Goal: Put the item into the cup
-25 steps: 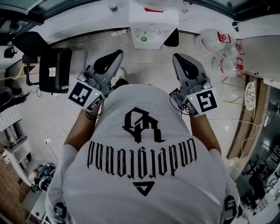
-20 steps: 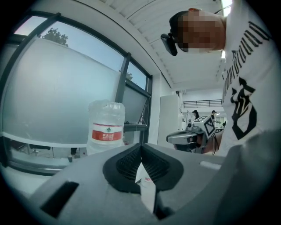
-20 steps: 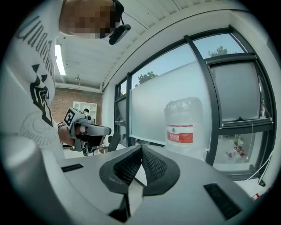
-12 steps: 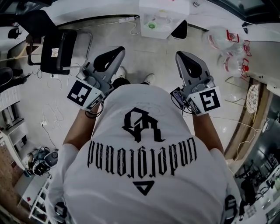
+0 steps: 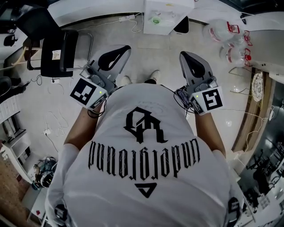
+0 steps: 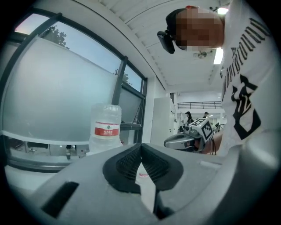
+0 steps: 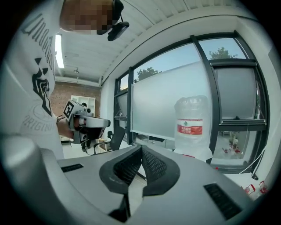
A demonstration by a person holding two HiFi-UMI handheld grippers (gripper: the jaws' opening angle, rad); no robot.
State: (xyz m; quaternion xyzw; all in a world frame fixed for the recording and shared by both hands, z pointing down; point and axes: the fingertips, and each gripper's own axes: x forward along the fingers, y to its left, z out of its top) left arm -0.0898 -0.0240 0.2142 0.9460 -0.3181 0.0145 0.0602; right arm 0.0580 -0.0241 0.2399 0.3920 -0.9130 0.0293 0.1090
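Note:
I hold both grippers up in front of the person's white shirt (image 5: 146, 146), above the floor. The left gripper (image 5: 125, 48) is shut with nothing in it; its dark pads (image 6: 125, 162) meet at the tip in the left gripper view. My right gripper (image 5: 184, 54) is shut too and holds nothing, its pads (image 7: 153, 166) touching at the tip. Far ahead stands a small white table (image 5: 177, 9) with a green round thing (image 5: 156, 20) on it. I cannot tell whether that is the cup. No loose item shows.
A black chair (image 5: 57, 53) stands at the left on the pale floor. Clear water bottles (image 5: 230, 42) lie at the right by a counter. A large water bottle (image 6: 106, 127) stands before the windows, seen also as a bottle (image 7: 191, 125) in the right gripper view. Cables run across the floor.
The head view has shifted: the white table and chair sit higher in the picture. Both grippers stay shut and held before the torso, a little higher than before.

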